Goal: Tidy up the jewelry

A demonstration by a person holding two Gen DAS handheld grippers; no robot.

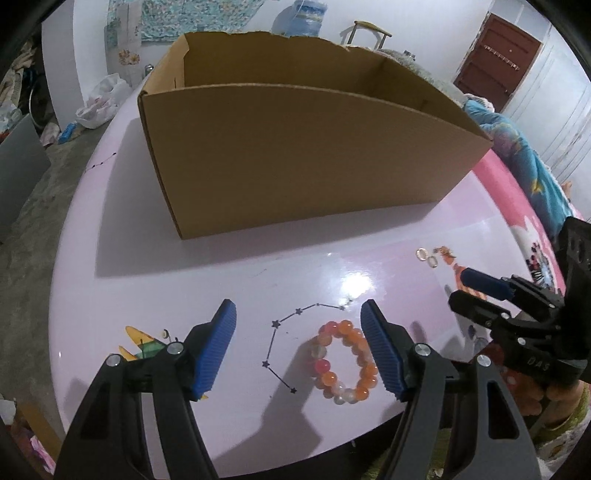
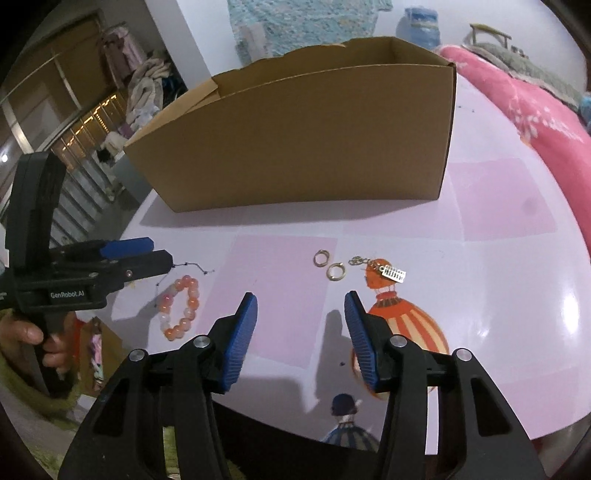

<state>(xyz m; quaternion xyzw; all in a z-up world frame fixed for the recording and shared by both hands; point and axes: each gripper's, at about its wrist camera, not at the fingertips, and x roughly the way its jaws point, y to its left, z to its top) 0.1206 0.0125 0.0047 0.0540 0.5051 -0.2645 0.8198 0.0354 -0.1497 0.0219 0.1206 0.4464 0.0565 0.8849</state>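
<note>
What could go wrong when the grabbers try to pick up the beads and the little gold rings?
1. The bead bracelet lies off-centre, close to one of the left gripper's fingers, so closing might push it aside rather than grip it.
2. The two gold rings lie flat on the glossy table; the right gripper's wide fingers might skid over them.
3. The cardboard box has tall walls, so a low carry could bump it.

Beyond the far edge of the glossy lilac tabletop (image 1: 110, 229) printed with star lines and cartoon figures, a blue water jug (image 1: 301, 18) stands by the white wall, a dark red door (image 1: 495, 62) shows at the right, and a pink floral blanket (image 2: 532, 107) lies past the right edge.
</note>
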